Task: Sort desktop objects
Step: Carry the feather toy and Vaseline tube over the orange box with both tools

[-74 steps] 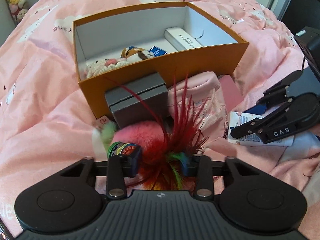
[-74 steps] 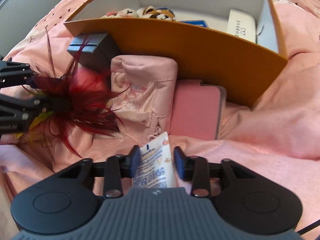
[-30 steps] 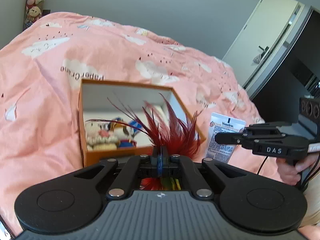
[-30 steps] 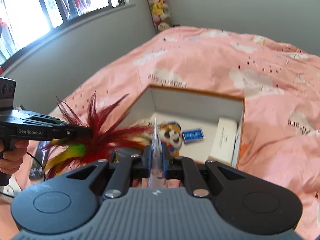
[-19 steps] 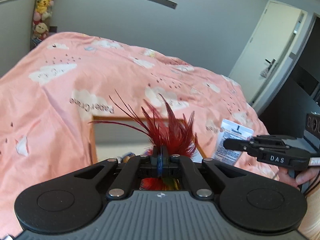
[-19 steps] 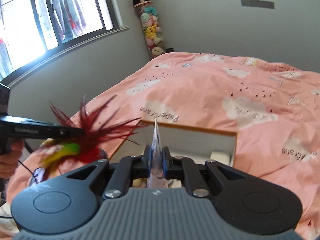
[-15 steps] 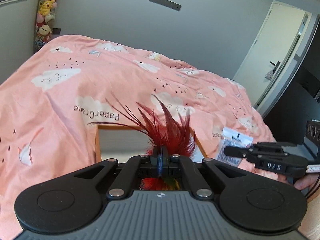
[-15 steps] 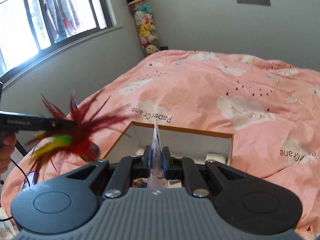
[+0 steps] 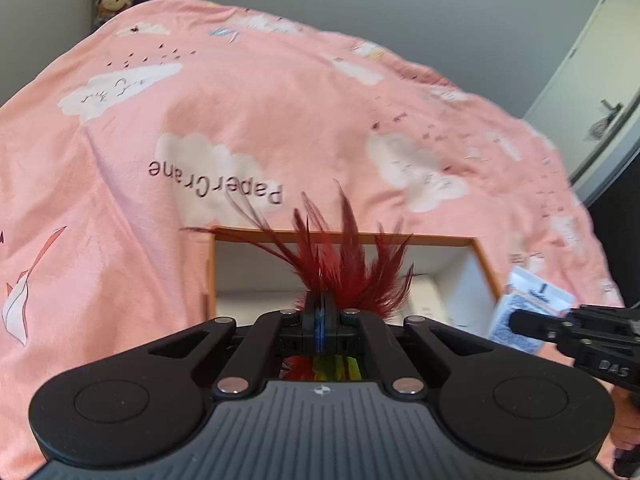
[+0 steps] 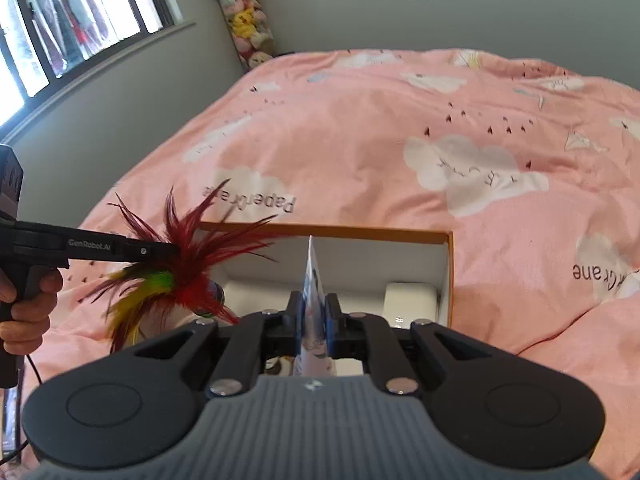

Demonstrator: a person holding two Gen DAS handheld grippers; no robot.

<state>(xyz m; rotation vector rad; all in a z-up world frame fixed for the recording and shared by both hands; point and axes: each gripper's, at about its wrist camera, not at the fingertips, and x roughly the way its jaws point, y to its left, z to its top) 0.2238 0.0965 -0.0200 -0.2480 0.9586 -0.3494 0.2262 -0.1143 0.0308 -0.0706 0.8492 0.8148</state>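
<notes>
You have the feather toy (image 9: pixel 344 264) pinched in your left gripper (image 9: pixel 320 320), its jaws drawn together on the base so the red plumes fan upward at the centre of the left wrist view, over the near side of the orange box (image 9: pixel 486 268). Your right gripper (image 10: pixel 312 320) is clamped on the white tube (image 10: pixel 311 280), which stands edge-on and upright between the blue pads in the middle of the right wrist view; in the left wrist view the same tube shows at the right edge, beside the box's right wall. The box sits on the pink bed cover (image 10: pixel 360 140) with its white interior open towards you. Inside it, at the right of the right wrist view, lies a white case (image 10: pixel 410 298); the rest of its floor is hidden behind the grippers. Judging by this, the sorting is partly done: at least one item is already in the box, and both of the pieces you carry are lifted but not yet released. What remains is to lower each over the opening and let go; whether more items wait on the bed below cannot be seen.
</notes>
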